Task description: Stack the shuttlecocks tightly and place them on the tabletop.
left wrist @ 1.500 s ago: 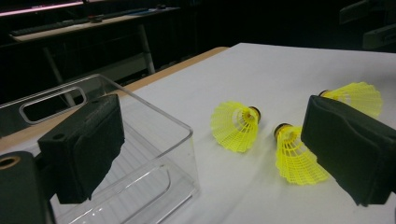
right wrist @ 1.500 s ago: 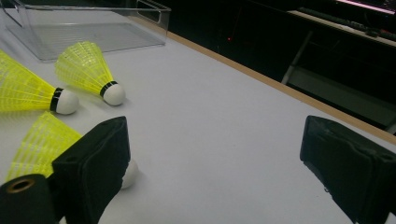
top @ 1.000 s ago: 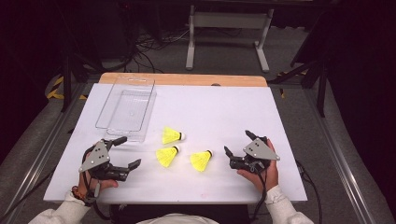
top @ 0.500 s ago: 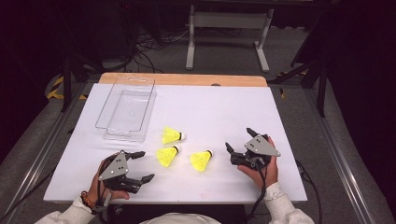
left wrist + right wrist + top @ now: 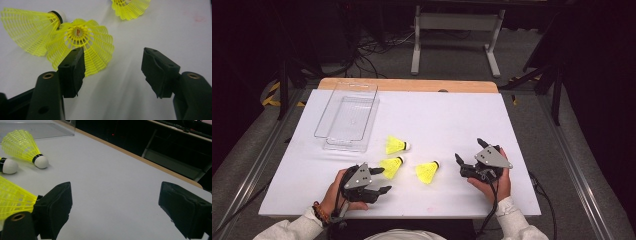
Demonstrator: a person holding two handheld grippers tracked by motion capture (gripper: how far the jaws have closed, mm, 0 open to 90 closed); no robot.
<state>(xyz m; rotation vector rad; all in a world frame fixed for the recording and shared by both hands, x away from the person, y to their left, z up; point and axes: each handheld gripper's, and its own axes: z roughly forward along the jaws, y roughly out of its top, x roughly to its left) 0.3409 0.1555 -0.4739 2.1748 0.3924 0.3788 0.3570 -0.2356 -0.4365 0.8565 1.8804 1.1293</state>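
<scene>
Three yellow shuttlecocks lie on the white table (image 5: pixel 452 120): a far one (image 5: pixel 396 145), a middle one (image 5: pixel 391 166) and a right one (image 5: pixel 427 171). My left gripper (image 5: pixel 384 180) is open just beside the middle shuttlecock, held low over the table. In the left gripper view the skirt of that shuttlecock (image 5: pixel 80 45) faces me, right behind the left jaw of my left gripper (image 5: pixel 112 72), and nothing lies between the jaws. My right gripper (image 5: pixel 468 149) is open to the right of the right shuttlecock, empty. In the right gripper view a yellow skirt (image 5: pixel 12 200) sits beside the left jaw of my right gripper (image 5: pixel 115 207).
A clear plastic tray (image 5: pixel 347 117) stands at the back left of the table. A wooden strip (image 5: pixel 407 85) runs along the far edge. Beyond it are a metal stand (image 5: pixel 454 35) and cables on the floor. The far shuttlecock (image 5: pixel 22 146) lies before the tray (image 5: pixel 37 130).
My left gripper has moved right along the front of the table to the middle shuttlecock. The right gripper has barely shifted. The shuttlecocks have stayed put.
</scene>
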